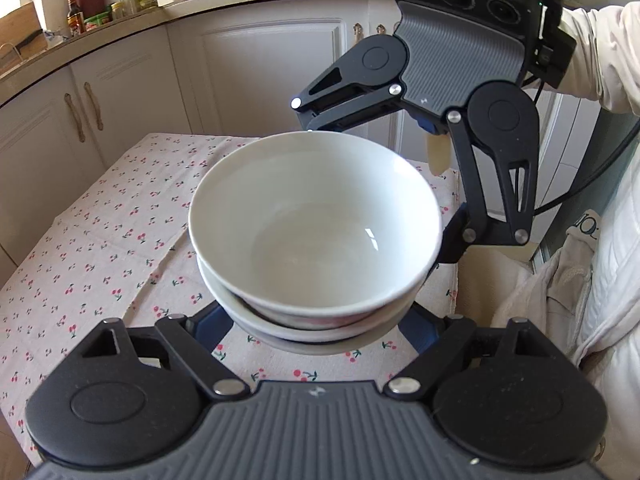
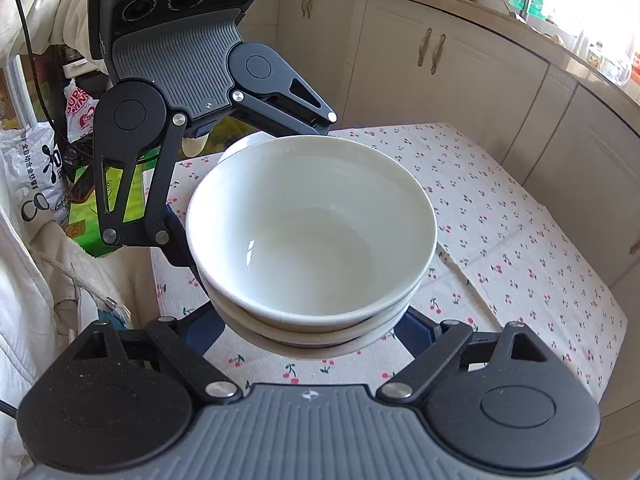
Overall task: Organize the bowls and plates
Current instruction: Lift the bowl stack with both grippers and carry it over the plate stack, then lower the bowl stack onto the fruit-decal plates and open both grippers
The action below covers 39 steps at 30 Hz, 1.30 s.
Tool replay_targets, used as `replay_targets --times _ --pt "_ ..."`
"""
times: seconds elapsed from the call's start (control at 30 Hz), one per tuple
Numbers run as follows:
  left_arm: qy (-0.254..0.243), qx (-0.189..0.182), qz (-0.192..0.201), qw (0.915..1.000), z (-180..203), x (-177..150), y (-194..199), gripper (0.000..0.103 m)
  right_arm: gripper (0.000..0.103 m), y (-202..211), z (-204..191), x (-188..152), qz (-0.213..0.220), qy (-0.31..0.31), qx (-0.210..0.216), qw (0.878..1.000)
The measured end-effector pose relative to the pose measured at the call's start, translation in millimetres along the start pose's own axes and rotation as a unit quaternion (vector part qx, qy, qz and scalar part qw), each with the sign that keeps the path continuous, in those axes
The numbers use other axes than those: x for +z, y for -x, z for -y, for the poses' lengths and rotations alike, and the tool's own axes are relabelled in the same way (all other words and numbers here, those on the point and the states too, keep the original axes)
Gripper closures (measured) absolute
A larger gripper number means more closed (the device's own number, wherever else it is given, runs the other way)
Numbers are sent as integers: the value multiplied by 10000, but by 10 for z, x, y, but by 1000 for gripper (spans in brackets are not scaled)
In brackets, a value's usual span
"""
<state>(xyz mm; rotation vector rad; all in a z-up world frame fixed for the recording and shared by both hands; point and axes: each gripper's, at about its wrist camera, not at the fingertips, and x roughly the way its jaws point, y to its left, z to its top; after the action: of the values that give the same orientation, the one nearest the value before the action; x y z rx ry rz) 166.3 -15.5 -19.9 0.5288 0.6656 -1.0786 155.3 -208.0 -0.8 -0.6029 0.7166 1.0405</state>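
A stack of white bowls (image 1: 316, 216) (image 2: 312, 220) hangs just above the cherry-print tablecloth (image 1: 100, 248) (image 2: 520, 232), and both grippers hold it from opposite sides. My left gripper (image 1: 312, 326) (image 2: 250, 188) is shut on the lower part of the stack, its blue fingers (image 1: 212, 326) pressed against the sides. My right gripper (image 2: 306, 330) (image 1: 380, 184) clasps the same stack from the other side, with its blue fingers (image 2: 410, 330) against the lower bowl. The fingertips are hidden under the bowls. The top bowl is empty.
Cream kitchen cabinets (image 1: 256, 72) (image 2: 460, 80) wrap around the table's far sides. The counter holds bottles and a knife block (image 1: 90, 0). A person's white sleeve (image 1: 600, 52) and jacket (image 2: 24, 280) are close by. Bags and a green box (image 2: 84, 216) stand beside the table.
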Motion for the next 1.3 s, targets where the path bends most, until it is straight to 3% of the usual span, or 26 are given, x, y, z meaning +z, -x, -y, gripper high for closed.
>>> replay_targets --times 0.33,0.73,1.3 --pt "364 446 80 9983 -212 -320 348 15 10 -319 -112 528 -32 536 227 9983" --pt "734 728 129 9946 -462 -679 589 15 10 -830 -99 1012 -176 935 455 9944" --pt "971 651 44 9931 -780 -895 457 15 10 -1300 60 1133 -371 873 557 9939"
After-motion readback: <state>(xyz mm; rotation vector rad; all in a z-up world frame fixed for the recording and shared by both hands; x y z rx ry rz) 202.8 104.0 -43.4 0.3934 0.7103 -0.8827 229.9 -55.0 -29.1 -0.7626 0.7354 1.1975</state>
